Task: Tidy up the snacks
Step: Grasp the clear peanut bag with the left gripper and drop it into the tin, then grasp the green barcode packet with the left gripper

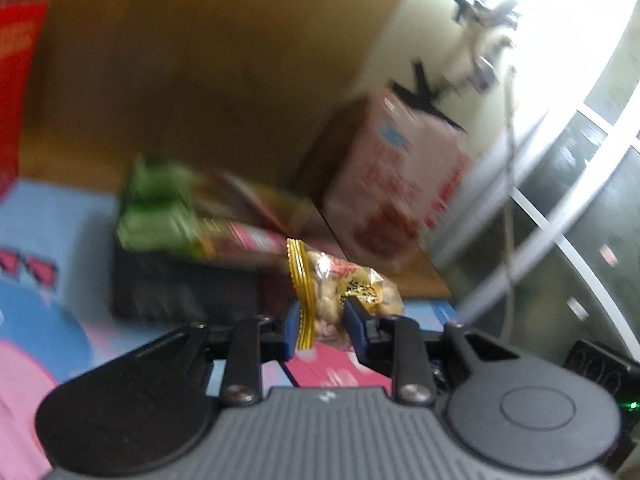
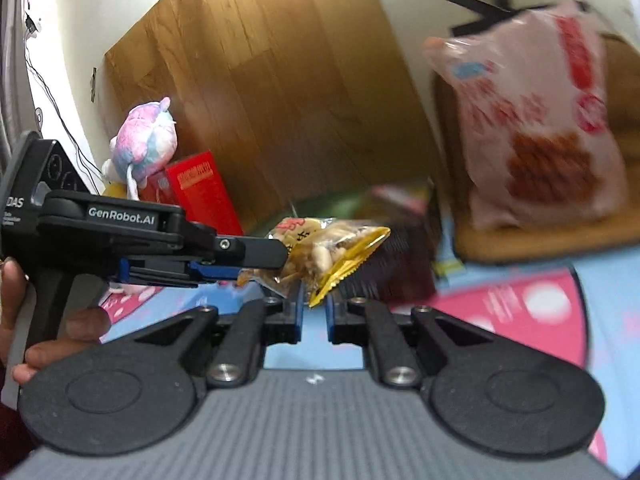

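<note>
Both grippers are clamped on one small peanut packet (image 1: pixel 340 288): the left gripper (image 1: pixel 322 330) is closed on its body, the right gripper (image 2: pixel 315 304) on its gold crimped edge, and the packet is held up clear of the patterned mat (image 2: pixel 520 320), near the dark bin (image 1: pixel 180 288). Both grips are best kept firm and moved together, so that the thin film is not torn. Pale nuts are seen through clear crinkled film printed with red and black characters.

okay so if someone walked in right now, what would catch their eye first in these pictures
Probably the small clear snack packet with gold edges, held up mid-scene by both grippers: the left gripper from the left, the right gripper from below. Next, the big pink bag upper right and the pastel plush toy at left.
</note>
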Available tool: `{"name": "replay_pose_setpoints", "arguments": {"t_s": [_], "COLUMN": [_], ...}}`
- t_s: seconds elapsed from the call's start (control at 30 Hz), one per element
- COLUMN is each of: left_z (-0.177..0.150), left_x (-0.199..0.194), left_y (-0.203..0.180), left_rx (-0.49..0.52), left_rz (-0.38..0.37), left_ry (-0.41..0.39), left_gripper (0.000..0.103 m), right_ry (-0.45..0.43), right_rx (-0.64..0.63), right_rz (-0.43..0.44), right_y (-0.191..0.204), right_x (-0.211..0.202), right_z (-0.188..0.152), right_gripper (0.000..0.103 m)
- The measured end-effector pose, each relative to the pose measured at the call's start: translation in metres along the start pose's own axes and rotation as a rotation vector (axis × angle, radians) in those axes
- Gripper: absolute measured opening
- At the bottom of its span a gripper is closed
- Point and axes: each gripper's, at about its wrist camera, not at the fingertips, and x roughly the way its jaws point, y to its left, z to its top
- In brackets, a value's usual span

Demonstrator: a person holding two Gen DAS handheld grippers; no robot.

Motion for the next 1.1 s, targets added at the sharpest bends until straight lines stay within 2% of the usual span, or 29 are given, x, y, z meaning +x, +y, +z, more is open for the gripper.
{"name": "replay_pose_setpoints", "arguments": {"t_s": [0.17,0.27,0.3,0.33,0.53,0.63,0.77,0.83,0.97,1.1], "left_z": [0.029,0.032,0.032,0.030,0.006,-0.018,-0.056,-0.075,-0.096,-0.103], "left_x": [0.021,0.037,0.037,0.036,-0.001,-0.024,-0.049,-0.057,-0.063,-0.061], "left_y": [0.024,0.033,0.034,0.036,0.041,0.043,0.053,0.060,0.066,0.063], "left_rx": [-0.025,-0.026,-0.027,-0.034,-0.059,-0.060,-0.125,-0.161,-0.185,-0.170], "left_rz": [0.086,0.155,0.161,0.154,0.083,0.068,0.041,0.047,0.047,0.021], "left_ry": [-0.035,-0.031,-0.031,-0.034,-0.053,-0.037,0.014,0.042,0.082,0.087], "left_gripper": [0.027,0.028,0.028,0.028,0.028,0.030,0.032,0.034,0.035,0.044], "right_ry": [0.022,0.028,0.019,0.004,-0.047,0.008,0.145,0.201,0.278,0.308], "right_rx": [-0.046,-0.106,-0.113,-0.102,0.009,0.065,0.150,0.115,0.007,-0.110], "right_rz": [-0.018,-0.108,-0.144,-0.157,-0.104,-0.014,0.118,0.134,0.110,0.083], "right_y": [-0.005,-0.003,-0.003,-0.005,-0.014,-0.010,0.002,0.016,0.043,0.065], "right_x": [0.054,0.073,0.073,0.069,0.010,-0.015,-0.023,-0.021,-0.017,-0.010], "right_z": [0.027,0.029,0.028,0.028,0.012,-0.008,-0.046,-0.062,-0.080,-0.087], "right_gripper": [0.015,0.022,0.031,0.036,0.037,0.038,0.040,0.040,0.041,0.042]}}
